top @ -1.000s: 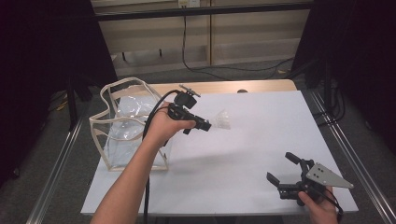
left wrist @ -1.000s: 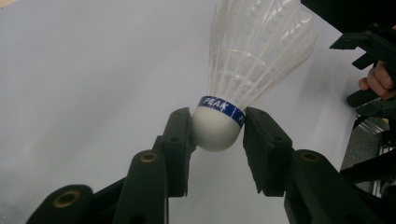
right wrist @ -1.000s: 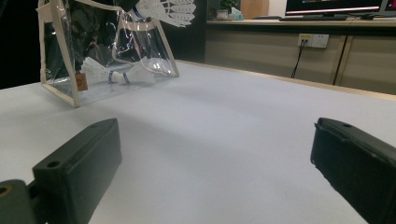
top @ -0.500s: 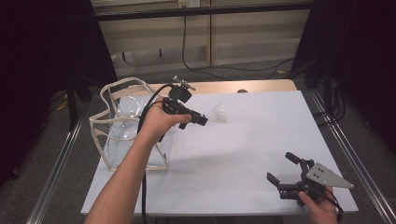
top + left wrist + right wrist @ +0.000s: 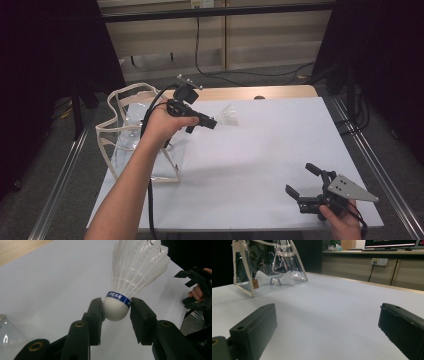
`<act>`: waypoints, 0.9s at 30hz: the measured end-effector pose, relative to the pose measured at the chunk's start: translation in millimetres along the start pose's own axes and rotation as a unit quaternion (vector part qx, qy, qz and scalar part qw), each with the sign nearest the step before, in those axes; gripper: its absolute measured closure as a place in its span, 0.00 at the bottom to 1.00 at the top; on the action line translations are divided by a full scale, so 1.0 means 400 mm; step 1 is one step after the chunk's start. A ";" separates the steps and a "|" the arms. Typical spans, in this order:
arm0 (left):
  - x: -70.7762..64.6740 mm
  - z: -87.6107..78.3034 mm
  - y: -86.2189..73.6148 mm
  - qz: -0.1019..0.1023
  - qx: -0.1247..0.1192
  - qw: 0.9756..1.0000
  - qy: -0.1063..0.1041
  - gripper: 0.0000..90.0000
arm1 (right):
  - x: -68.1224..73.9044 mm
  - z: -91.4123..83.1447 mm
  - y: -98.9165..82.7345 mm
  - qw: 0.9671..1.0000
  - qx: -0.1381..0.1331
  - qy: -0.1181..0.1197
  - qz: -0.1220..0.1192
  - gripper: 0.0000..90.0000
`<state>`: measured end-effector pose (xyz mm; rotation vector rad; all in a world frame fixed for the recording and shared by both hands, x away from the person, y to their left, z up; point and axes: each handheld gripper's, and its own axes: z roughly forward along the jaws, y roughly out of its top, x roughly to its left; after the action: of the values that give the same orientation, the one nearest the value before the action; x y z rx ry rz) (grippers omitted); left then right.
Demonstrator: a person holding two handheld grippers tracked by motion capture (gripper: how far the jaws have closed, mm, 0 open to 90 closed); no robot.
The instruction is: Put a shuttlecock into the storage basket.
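Since the earlier frames, the left hand-held gripper (image 5: 216,122) is lifting slightly and drifting toward the bench's far edge, carrying the shuttlecock (image 5: 229,117) along, while the right hand-held gripper (image 5: 303,186) is keeping its spot. Nearest the person, at the bench's (image 5: 260,150) front right corner, the right hand-held gripper is resting with its jaws spread wide and nothing lying between them. Farther in, the left hand-held gripper is pinching the shuttlecock by its white rounded cork base, one pad pressing each side just under the blue band; the white feathered skirt is fanning out beyond the fingertips, pointing away from the hand and toward the bench's right side, and the shuttlecock is hanging clear above the white surface. Just behind that hand, at the bench's left edge, a clear bag (image 5: 131,134) with cream trim is standing upright, holding more shuttlecocks (image 5: 272,280) lying on its bottom.
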<state>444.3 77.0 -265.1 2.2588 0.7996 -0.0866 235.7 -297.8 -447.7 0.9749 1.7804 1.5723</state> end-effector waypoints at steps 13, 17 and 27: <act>0.009 -0.035 0.004 -0.009 -0.006 1.000 0.012 0.70 | 0.000 0.000 0.000 1.000 0.000 0.000 0.000 0.02; 0.011 -0.047 0.004 -0.014 -0.011 1.000 0.015 0.70 | 0.000 -0.001 0.000 1.000 0.000 0.000 0.000 0.02; 0.021 -0.072 0.006 -0.012 -0.012 1.000 0.023 0.70 | 0.001 0.000 0.000 1.000 0.000 0.000 0.000 0.02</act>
<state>447.5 99.0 -244.9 2.2354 0.8475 -0.0369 235.4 -297.7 -447.5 0.9738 1.7805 1.5722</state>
